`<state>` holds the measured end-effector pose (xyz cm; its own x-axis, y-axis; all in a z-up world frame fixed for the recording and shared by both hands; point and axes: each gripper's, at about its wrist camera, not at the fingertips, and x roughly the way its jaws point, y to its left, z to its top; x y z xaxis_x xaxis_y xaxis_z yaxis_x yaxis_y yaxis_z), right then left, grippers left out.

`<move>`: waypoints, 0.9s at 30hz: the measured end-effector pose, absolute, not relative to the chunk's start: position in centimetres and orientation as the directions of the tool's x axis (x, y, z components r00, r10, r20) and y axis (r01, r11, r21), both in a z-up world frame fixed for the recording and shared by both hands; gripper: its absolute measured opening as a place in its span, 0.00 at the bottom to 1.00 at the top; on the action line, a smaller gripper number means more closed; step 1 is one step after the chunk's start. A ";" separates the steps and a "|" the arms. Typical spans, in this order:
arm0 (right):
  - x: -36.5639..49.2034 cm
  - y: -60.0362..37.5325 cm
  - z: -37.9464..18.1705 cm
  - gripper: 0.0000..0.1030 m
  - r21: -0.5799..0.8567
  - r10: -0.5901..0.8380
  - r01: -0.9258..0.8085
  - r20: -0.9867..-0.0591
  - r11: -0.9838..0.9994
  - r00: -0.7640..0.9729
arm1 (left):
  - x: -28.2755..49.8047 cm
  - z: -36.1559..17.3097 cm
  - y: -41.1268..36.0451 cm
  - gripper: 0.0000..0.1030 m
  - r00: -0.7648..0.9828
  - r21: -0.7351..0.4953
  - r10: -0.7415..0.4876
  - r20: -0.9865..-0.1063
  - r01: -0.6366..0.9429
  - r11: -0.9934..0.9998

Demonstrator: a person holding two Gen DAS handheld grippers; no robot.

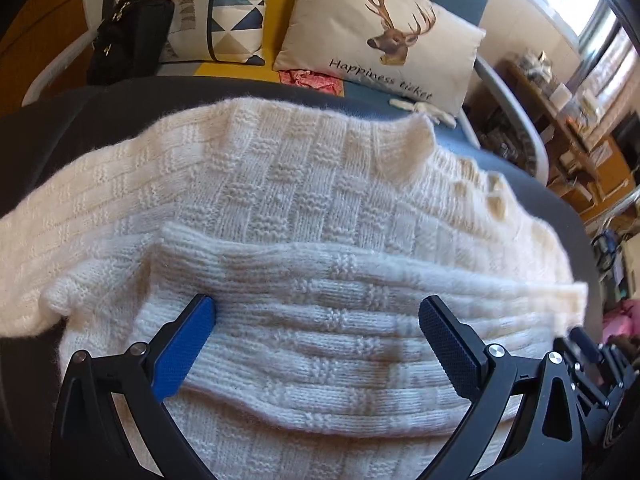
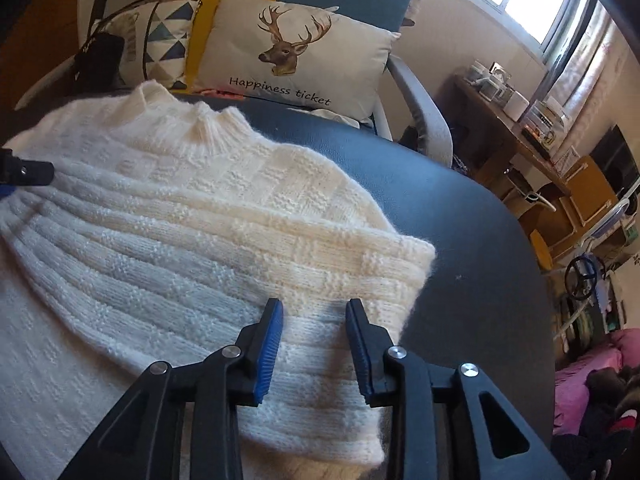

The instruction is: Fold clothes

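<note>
A cream knitted sweater [image 1: 300, 184] lies flat on a dark table [image 1: 80, 120], its collar [image 1: 416, 140] toward the far side. One sleeve [image 1: 320, 320] is folded across the body. My left gripper [image 1: 316, 304] stands wide open just above that sleeve, and the pads press on nothing. In the right wrist view the sweater [image 2: 180, 220] fills the left half. My right gripper [image 2: 314, 304] hovers over the folded sleeve [image 2: 280, 252] near its right-hand edge. Its jaws are parted, knit shows in the gap, and neither pad grips the fabric. A fingertip of the left gripper [image 2: 24, 172] shows at the left edge.
Bare dark table [image 2: 460, 220] lies to the right of the sweater. Behind the table stands a chair with a deer pillow [image 2: 300, 52], a triangle-patterned pillow [image 1: 236, 12] and a black bag [image 1: 128, 36]. A cluttered wooden desk [image 2: 520, 128] stands at the far right.
</note>
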<state>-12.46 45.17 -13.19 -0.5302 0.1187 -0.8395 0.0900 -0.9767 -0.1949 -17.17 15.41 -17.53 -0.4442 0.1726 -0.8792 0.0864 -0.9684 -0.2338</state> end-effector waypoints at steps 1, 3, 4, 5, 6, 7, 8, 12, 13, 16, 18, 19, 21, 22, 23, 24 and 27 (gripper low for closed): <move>-12.2 45.0 -12.3 0.30 -0.165 0.082 0.106 -0.836 -0.981 -0.543 | -17.1 -17.1 14.9 1.00 -0.462 -0.266 0.192 -0.866 0.101 -0.959; -11.7 44.1 -11.7 0.30 -0.140 0.035 0.149 -0.833 -0.979 -0.552 | -16.9 -16.9 14.2 1.00 -0.480 -0.293 0.198 -0.854 0.131 -0.947; -11.7 43.5 -12.0 0.30 -0.137 0.023 0.171 -0.840 -0.976 -0.541 | -16.8 -16.9 14.0 1.00 -0.480 -0.293 0.195 -0.856 0.138 -0.946; -11.7 42.9 -12.5 0.30 -0.141 0.024 0.185 -0.852 -0.973 -0.523 | -16.8 -16.9 13.9 1.00 -0.477 -0.292 0.192 -0.857 0.144 -0.946; -11.6 42.3 -13.2 0.30 -0.154 0.036 0.195 -0.864 -0.969 -0.502 | -16.6 -16.8 13.8 1.00 -0.475 -0.283 0.184 -0.860 0.145 -0.948; -11.4 42.1 -14.4 0.30 -0.199 0.085 0.196 -0.877 -0.960 -0.474 | -16.4 -16.8 13.9 1.00 -0.470 -0.275 0.181 -0.864 0.139 -0.951; -11.2 41.9 -15.4 0.30 -0.231 0.122 0.194 -0.883 -0.953 -0.453 | -16.2 -16.8 14.1 1.00 -0.465 -0.270 0.181 -0.867 0.131 -0.954; -10.1 43.2 -14.4 0.31 -0.194 0.091 0.185 -0.885 -0.963 -0.456 | -15.4 -16.5 15.1 1.00 -0.458 -0.240 0.175 -0.872 0.087 -0.967; -9.8 43.7 -13.2 0.31 -0.154 0.051 0.185 -0.883 -0.971 -0.467 | -15.3 -16.5 15.3 1.00 -0.458 -0.236 0.175 -0.871 0.078 -0.969; -10.1 44.1 -12.1 0.33 -0.090 0.005 0.163 -0.888 -0.982 -0.460 | -15.1 -16.7 15.8 1.00 -0.455 -0.226 0.175 -0.873 0.059 -0.972; -11.4 43.9 -13.5 0.33 -0.064 0.006 0.135 -0.922 -0.989 -0.388 | -15.2 -16.7 16.0 1.00 -0.448 -0.227 0.171 -0.878 0.074 -0.971; -11.9 43.8 -14.3 0.33 -0.043 -0.004 0.128 -0.938 -0.991 -0.347 | -15.1 -16.5 16.0 1.00 -0.448 -0.230 0.171 -0.877 0.078 -0.970; -11.5 42.8 -14.7 0.33 -0.014 -0.042 0.162 -0.941 -0.987 -0.335 | -14.6 -15.6 16.0 1.00 -0.457 -0.214 0.158 -0.875 0.073 -0.974; -11.1 42.3 -14.4 0.33 -0.022 -0.044 0.177 -0.931 -0.984 -0.361 | -14.4 -15.1 15.9 1.00 -0.461 -0.204 0.150 -0.875 0.069 -0.976; -10.6 42.0 -13.9 0.33 -0.026 -0.048 0.185 -0.922 -0.982 -0.385 | -13.8 -14.8 15.8 1.00 -0.460 -0.200 0.147 -0.876 0.069 -0.977; -10.2 41.8 -13.7 0.33 -0.021 -0.057 0.190 -0.916 -0.982 -0.397 | -13.2 -14.5 15.7 1.00 -0.457 -0.198 0.145 -0.877 0.070 -0.978; -9.1 41.2 -13.2 0.33 -0.013 -0.068 0.200 -0.916 -0.980 -0.395 | -11.2 -14.1 15.5 1.00 -0.421 -0.184 0.127 -0.898 0.097 -0.978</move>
<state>-9.06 41.23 -13.24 -0.3950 -0.0682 -0.9161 0.1998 -0.9798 -0.0132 -11.15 15.45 -14.15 -0.4207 0.1270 -0.8983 0.0971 -0.9782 -0.1837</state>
